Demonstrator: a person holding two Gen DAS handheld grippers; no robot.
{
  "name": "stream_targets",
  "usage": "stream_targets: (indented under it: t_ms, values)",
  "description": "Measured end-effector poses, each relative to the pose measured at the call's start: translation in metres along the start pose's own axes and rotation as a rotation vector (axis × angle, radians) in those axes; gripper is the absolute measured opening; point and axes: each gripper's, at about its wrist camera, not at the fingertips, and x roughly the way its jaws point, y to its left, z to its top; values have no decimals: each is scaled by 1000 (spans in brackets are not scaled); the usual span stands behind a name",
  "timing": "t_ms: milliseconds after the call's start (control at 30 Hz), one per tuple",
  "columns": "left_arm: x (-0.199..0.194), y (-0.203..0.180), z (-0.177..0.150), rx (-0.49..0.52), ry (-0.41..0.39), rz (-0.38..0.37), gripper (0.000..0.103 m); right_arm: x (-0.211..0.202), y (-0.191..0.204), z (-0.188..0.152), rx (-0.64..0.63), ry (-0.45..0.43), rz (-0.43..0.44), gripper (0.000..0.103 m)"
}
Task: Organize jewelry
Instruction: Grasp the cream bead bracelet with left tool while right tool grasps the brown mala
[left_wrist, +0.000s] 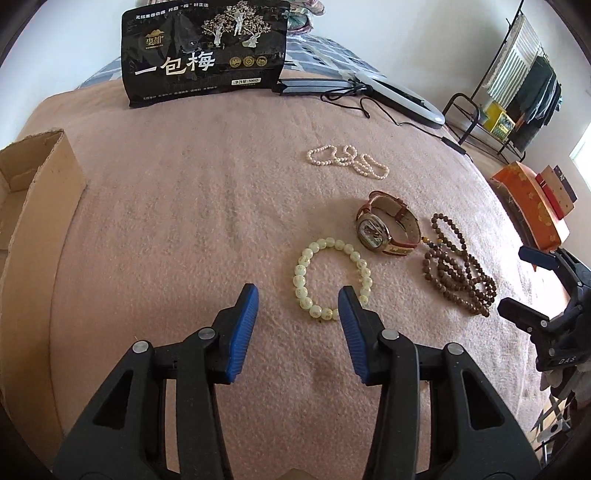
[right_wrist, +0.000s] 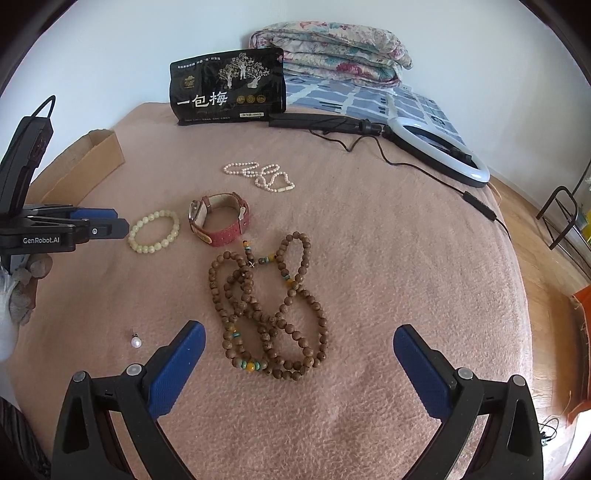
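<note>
Spread across the bed, the pink fleecy blanket (right_wrist: 369, 258) is carrying everything you are sorting, with a folded floral quilt (right_wrist: 332, 48) lying behind it by the wall. An open brown cardboard box (left_wrist: 40, 177) is sitting at the left edge, likely where the pieces belong. A black pouch (left_wrist: 207, 51) is standing at the far side, printed in large pale characters "一包梅"; its smaller print is too fine to read. A white ring light (right_wrist: 439, 151) is lying beside it with its cord trailing.

Your right gripper (right_wrist: 299, 354) is hanging with its fingers spread wide and empty, just over the long brown wooden bead necklace (right_wrist: 266, 306), which is lying in loose loops. It will drape and tangle, so pinch several strands together at the bunched middle.

Your left gripper (left_wrist: 297, 299), marked "GenRobot.AI" on its side, is holding its fingers partly open with nothing in them, one fingertip (left_wrist: 349, 295) overlapping the pale green bead bracelet (left_wrist: 332, 280); those smooth round beads may slip, so close across the ring's near edge.

Between them, the red-strapped wristwatch (right_wrist: 221, 218) is resting on its side, rigid and breakable at the face. Farther back, the white pearl strand (right_wrist: 258, 175) is lying, and one loose pearl (right_wrist: 136, 341) is sitting near you.
</note>
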Motion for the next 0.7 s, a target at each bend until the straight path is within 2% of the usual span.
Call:
stream_targets:
  t_ms: [233, 533, 700]
  values:
    - [17, -10, 4, 59, 21, 71, 34, 15, -1, 0, 15, 17, 33, 103]
    - [30, -15, 6, 101, 23, 91, 33, 32, 11, 7, -47, 40, 33, 103]
    - [33, -18, 8, 130, 14, 90, 30, 46, 17, 14, -74, 61, 5, 103]
